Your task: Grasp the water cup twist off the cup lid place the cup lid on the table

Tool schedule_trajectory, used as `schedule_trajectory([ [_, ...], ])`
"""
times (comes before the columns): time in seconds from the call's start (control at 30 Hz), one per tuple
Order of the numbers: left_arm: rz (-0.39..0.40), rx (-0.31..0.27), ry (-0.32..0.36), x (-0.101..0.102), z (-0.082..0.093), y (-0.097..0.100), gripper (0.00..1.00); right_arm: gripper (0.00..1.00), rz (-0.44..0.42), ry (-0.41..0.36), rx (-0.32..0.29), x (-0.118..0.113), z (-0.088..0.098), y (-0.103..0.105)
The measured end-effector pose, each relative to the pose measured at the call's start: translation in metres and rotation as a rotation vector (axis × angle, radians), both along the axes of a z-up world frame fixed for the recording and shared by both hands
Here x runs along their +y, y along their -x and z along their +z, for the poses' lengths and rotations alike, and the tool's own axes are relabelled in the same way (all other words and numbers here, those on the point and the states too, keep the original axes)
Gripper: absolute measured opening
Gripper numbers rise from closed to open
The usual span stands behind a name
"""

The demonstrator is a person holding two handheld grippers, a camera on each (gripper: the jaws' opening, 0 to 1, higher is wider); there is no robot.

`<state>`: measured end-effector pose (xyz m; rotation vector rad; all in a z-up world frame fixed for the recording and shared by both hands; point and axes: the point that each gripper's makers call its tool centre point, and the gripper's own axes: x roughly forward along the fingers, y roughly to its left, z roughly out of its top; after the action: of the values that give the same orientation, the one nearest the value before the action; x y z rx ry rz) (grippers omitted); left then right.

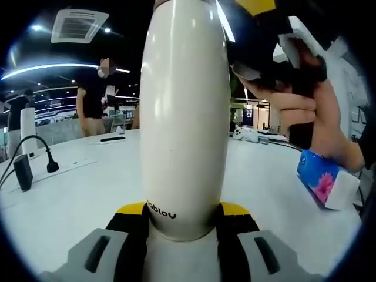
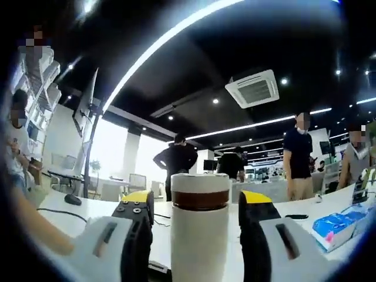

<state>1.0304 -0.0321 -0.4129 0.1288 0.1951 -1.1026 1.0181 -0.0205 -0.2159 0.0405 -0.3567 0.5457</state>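
The water cup (image 1: 182,117) is a tall cream-white bottle that stands upright, with dark lettering near its base. My left gripper (image 1: 183,212) is shut on its lower end, yellow-tipped jaws pressed to both sides. Up at the cup's top right, a hand (image 1: 299,111) holds my right gripper (image 1: 264,53). In the right gripper view the cup's top carries a white lid with a brown band (image 2: 200,191). My right gripper (image 2: 198,202) stands open around it, a slim gap on each side. Where lid meets body is cut off in the left gripper view.
The white table (image 1: 88,194) holds a blue tissue pack (image 1: 323,182) (image 2: 338,226) at the right and a black plug with cable (image 1: 23,170) at the left. A mouse (image 2: 73,200) lies far left. Several people (image 2: 299,158) stand beyond the table.
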Motion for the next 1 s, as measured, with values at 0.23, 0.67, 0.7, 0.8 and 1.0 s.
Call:
schedule_trajectory([
  [0.23, -0.001, 0.000, 0.000, -0.001, 0.000, 0.000, 0.47, 0.56, -0.037, -0.005, -0.024, -0.001, 0.007, -0.004],
  [0.67, -0.001, 0.000, 0.001, -0.001, 0.000, -0.002, 0.47, 0.48, -0.094, 0.042, -0.055, 0.003, 0.011, -0.012],
  [0.7, -0.001, 0.000, 0.001, -0.001, 0.000, -0.002, 0.47, 0.46, -0.089, 0.036, -0.054, 0.003, 0.012, -0.012],
  [0.8, -0.001, 0.000, 0.001, -0.001, 0.000, -0.002, 0.47, 0.45, -0.079, 0.033, -0.056, 0.005, 0.012, -0.012],
  [1.0, -0.001, 0.000, 0.001, -0.001, 0.000, -0.002, 0.47, 0.45, -0.059, 0.040, -0.064, 0.005, 0.012, -0.011],
])
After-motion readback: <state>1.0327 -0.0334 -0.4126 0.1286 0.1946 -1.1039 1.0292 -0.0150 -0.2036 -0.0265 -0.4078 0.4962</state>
